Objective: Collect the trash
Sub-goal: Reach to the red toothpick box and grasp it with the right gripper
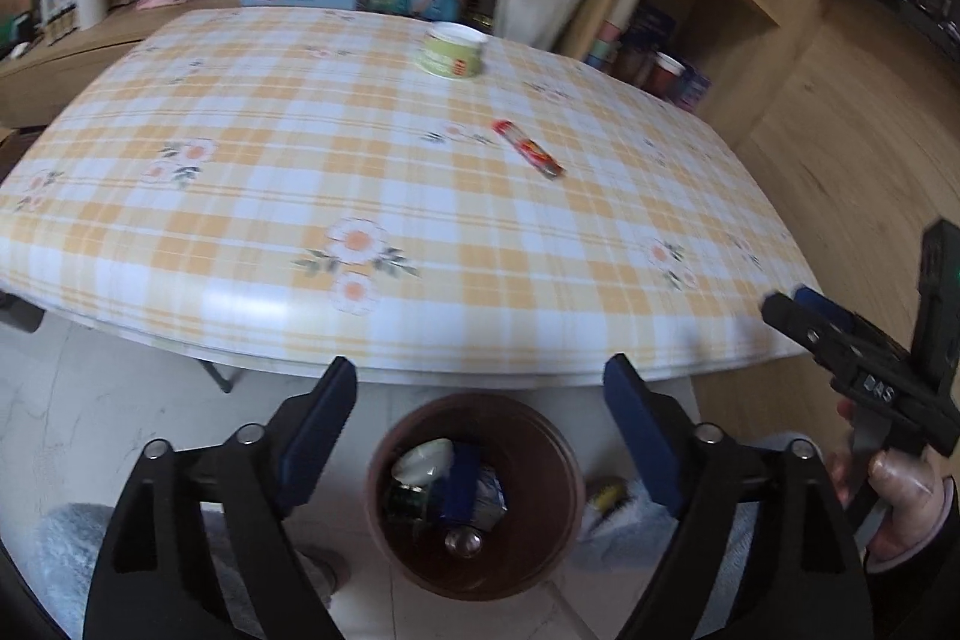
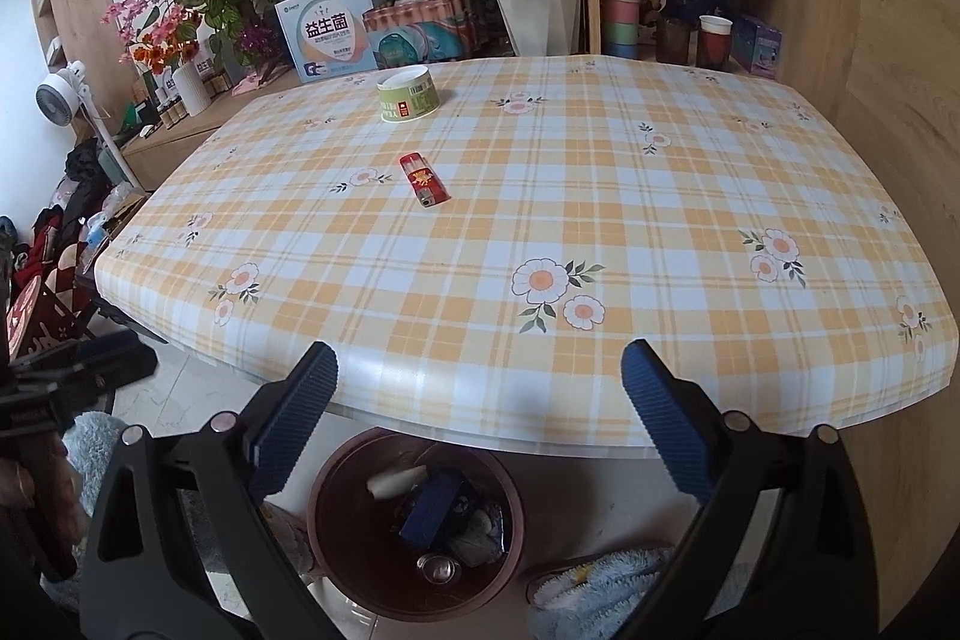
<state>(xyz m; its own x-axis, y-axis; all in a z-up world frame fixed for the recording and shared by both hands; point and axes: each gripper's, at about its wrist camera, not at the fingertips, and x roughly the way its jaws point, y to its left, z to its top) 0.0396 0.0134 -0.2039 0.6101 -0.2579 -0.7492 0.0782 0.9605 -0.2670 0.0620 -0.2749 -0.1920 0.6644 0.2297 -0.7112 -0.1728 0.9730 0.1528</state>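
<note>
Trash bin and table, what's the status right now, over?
Left gripper open, empty, over brown bin; right gripper open, empty. Blue box in bin. Red lighter, paper cup on table. Nothing blocking.

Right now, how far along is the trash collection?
Done: the bin on the floor already holds several pieces, a blue box among them. In hand: nothing; the left gripper and right gripper are both open and empty above the bin. Left: the red lighter and the green cup still lie on the table.
</note>
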